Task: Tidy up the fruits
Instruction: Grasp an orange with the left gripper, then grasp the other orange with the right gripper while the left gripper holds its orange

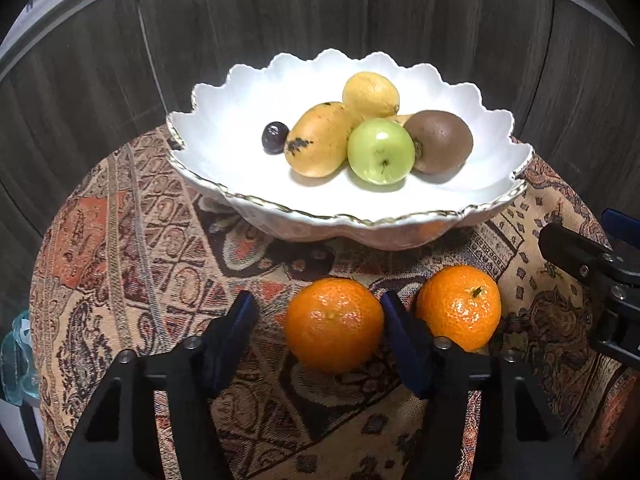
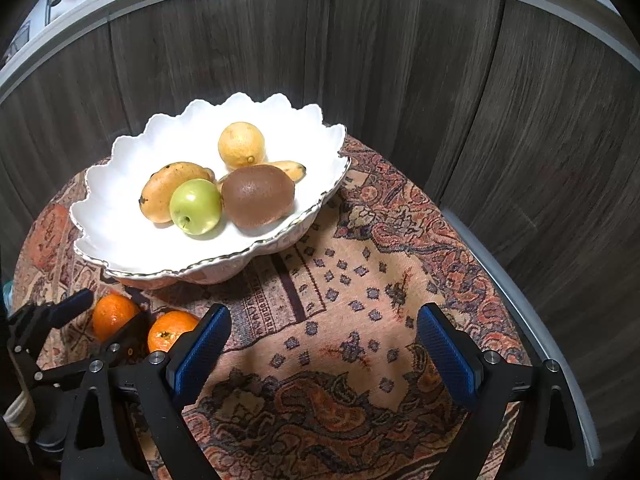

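Two oranges lie on the patterned cloth in front of a white scalloped bowl (image 1: pixel 224 152) (image 2: pixel 120 236). My left gripper (image 1: pixel 320 316) (image 2: pixel 110 312) stands open around the left orange (image 1: pixel 334 324) (image 2: pixel 114 314). Its right finger (image 1: pixel 400 332) rests against the peel, and a gap shows at the left finger (image 1: pixel 240 320). The other orange (image 1: pixel 460 306) (image 2: pixel 170 330) sits just right of that finger. In the bowl lie a lemon (image 1: pixel 371 94), a mango (image 1: pixel 320 140), a green apple (image 1: pixel 380 150), a kiwi (image 1: pixel 440 142) and a dark grape (image 1: pixel 275 137). My right gripper (image 2: pixel 322 332) (image 1: pixel 580 256) is open over bare cloth.
The cloth (image 2: pixel 360 280) covers a small round table whose rim (image 2: pixel 532 312) curves close on the right. Dark wood panels (image 2: pixel 440 80) stand right behind the bowl. A pale glass object (image 1: pixel 16 360) sits off the table's left edge. A banana end (image 2: pixel 290 169) peeks from behind the kiwi.
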{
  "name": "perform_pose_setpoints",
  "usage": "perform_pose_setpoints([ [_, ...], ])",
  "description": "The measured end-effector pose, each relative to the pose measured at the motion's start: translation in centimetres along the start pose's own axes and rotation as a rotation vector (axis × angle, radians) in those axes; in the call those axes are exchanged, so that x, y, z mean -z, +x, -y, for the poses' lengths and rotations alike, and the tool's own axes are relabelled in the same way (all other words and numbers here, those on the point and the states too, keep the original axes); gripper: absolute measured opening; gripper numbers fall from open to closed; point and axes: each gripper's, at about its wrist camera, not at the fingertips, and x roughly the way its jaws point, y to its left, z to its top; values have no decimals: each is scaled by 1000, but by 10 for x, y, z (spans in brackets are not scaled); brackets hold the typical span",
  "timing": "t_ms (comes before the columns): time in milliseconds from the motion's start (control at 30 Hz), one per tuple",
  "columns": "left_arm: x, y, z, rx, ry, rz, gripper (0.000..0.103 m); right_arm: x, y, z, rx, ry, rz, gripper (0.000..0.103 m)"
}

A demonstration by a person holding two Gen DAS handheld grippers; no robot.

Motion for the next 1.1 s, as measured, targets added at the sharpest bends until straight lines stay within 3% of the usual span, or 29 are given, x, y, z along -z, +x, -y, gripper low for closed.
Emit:
perform_pose_setpoints([
  [167, 2, 5, 4, 25, 18, -21, 46, 1, 1, 1, -2, 6, -7, 95],
  [633, 1, -23, -11, 2, -22, 8, 45, -2, -9, -6, -33, 5, 12, 95],
  [1100, 13, -54, -62, -99, -73, 59, 45, 9, -5, -58, -121, -84, -22, 94],
])
